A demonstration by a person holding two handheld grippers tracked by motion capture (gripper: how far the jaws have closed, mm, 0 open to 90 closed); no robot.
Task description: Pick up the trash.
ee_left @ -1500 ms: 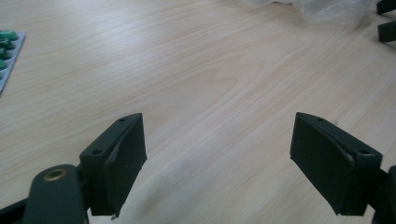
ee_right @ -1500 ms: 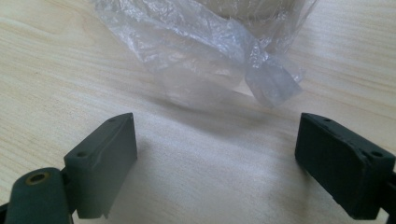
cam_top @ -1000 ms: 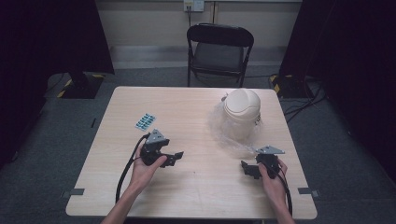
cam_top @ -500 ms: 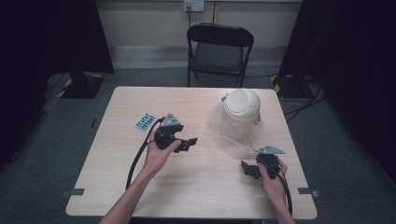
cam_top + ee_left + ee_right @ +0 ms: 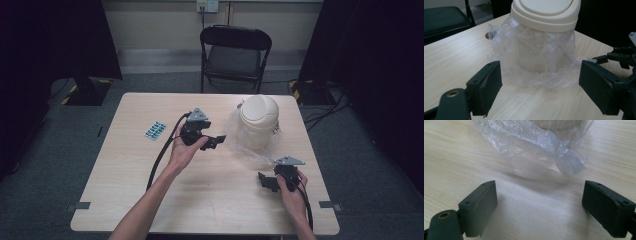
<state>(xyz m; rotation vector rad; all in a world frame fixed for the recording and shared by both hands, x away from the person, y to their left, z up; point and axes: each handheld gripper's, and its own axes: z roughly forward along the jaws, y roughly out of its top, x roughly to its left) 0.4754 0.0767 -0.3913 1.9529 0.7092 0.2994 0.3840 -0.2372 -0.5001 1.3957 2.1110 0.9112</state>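
Near the bench's (image 5: 125, 200) far right corner, a cream domed plastic bin (image 5: 258, 120) sits in crinkled clear wrap (image 5: 536, 57); left tool (image 5: 216, 142) and right tool (image 5: 265, 181) face it, jaws spread, empty.

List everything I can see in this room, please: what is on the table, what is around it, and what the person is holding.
Table: one, pale wood, centre of the room.
Small bin: one, cream with a domed lid, far right part of the table.
Plastic bag: one, clear and crumpled, hanging out around the bin's lower part onto the table.
Blister pack: one, blue, left part of the table.
Folding chair: one, black, behind the table.
Wall socket: one, white, on the back wall.
Left gripper: one, black, jaws open, held above the table and pointed at the bin.
Right gripper: one, black, jaws open, near the right front of the table, close to the bag's edge.
Forearms: two, reaching in from the near edge.
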